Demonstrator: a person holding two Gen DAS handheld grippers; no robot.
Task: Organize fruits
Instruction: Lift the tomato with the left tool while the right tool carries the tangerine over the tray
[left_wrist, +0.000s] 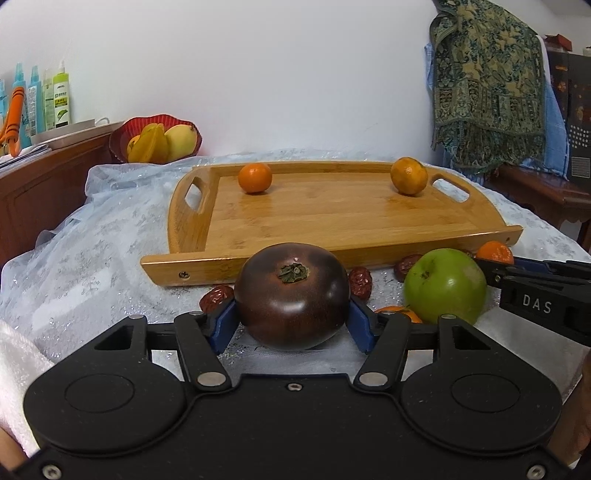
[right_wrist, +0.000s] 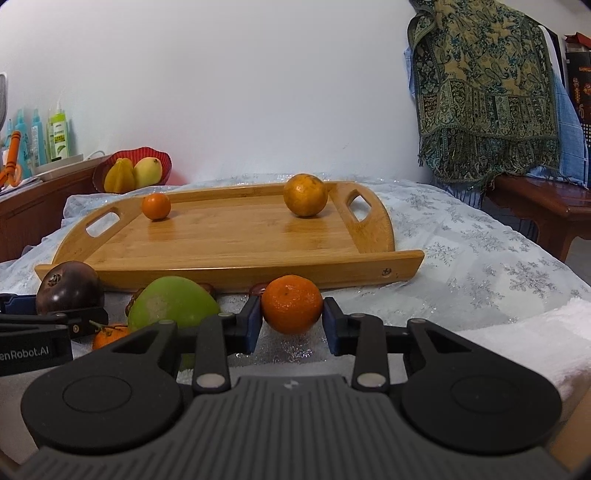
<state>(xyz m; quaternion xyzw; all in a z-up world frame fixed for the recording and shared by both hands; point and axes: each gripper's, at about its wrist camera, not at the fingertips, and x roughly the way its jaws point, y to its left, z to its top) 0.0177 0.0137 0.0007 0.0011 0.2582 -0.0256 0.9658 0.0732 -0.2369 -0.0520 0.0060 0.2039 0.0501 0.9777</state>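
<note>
My left gripper (left_wrist: 291, 315) is shut on a dark purple-brown round fruit (left_wrist: 291, 288), its blue pads pressing both sides just above the lace tablecloth. My right gripper (right_wrist: 291, 319) is shut on a tangerine (right_wrist: 291, 302) in front of the wooden tray (right_wrist: 236, 275). Two more tangerines (right_wrist: 156, 206) (right_wrist: 305, 194) sit at the tray's back corners. A green apple (left_wrist: 445, 284) lies between the two grippers, with a small tangerine (left_wrist: 399, 313) at its base. Red dates (left_wrist: 360, 282) lie along the tray's front rim.
A red basket (left_wrist: 122, 136) with yellow fruit stands at the back left, beside a wooden cabinet (left_wrist: 44, 184) with bottles (left_wrist: 59, 99). A patterned cloth (left_wrist: 487, 92) hangs over a wooden bench (left_wrist: 535, 188) at the right. A white towel (right_wrist: 517, 332) lies near the front edge.
</note>
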